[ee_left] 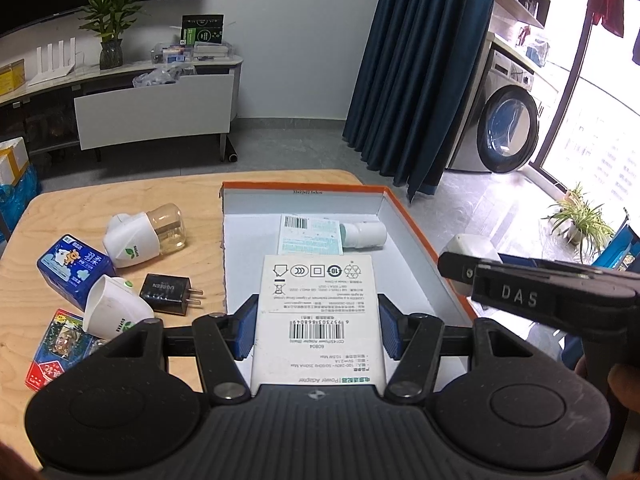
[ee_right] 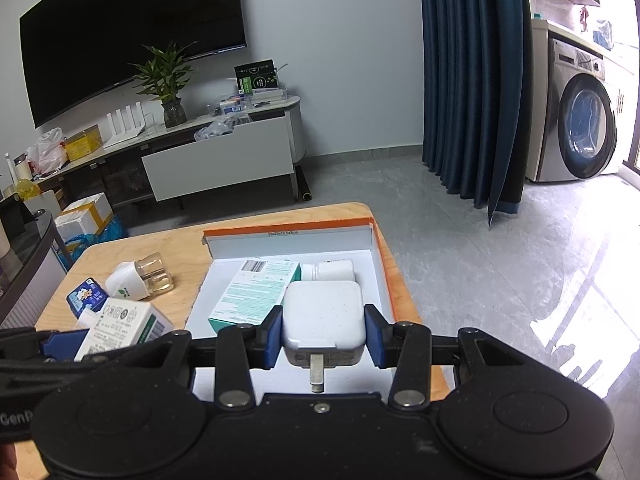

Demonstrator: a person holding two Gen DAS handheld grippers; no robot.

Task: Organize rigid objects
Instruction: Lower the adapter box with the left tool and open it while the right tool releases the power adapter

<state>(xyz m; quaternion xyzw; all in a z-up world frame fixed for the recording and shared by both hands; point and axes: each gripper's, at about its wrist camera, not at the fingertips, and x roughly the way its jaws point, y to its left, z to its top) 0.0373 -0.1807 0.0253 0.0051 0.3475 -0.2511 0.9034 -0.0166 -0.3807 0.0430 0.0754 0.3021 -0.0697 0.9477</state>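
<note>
On the left of the wooden surface (ee_left: 192, 188), several things wait outside the box: a red card pack (ee_left: 56, 348), a blue carton (ee_left: 74, 268), two white plug-in diffusers (ee_left: 116, 312) (ee_left: 140, 236), the farther with an amber bottle, and a black charger (ee_left: 166, 294). Judging by that, the sorting is under halfway.

Right of them stands the orange-rimmed box (ee_left: 404, 216), open. Two things lie at its far end: a teal-printed carton (ee_right: 256, 292) and, right of it, a small white bottle (ee_right: 328, 270) on its side.

Two more things are over the box. The left tool (ee_left: 316, 328) pinches a white power-adapter box (ee_left: 316, 312) by its sides above the near part. The right tool (ee_right: 324, 340) pinches a white charger cube (ee_right: 324, 316), prong toward the camera, above the right side; whether either touches the floor I cannot tell.
</note>
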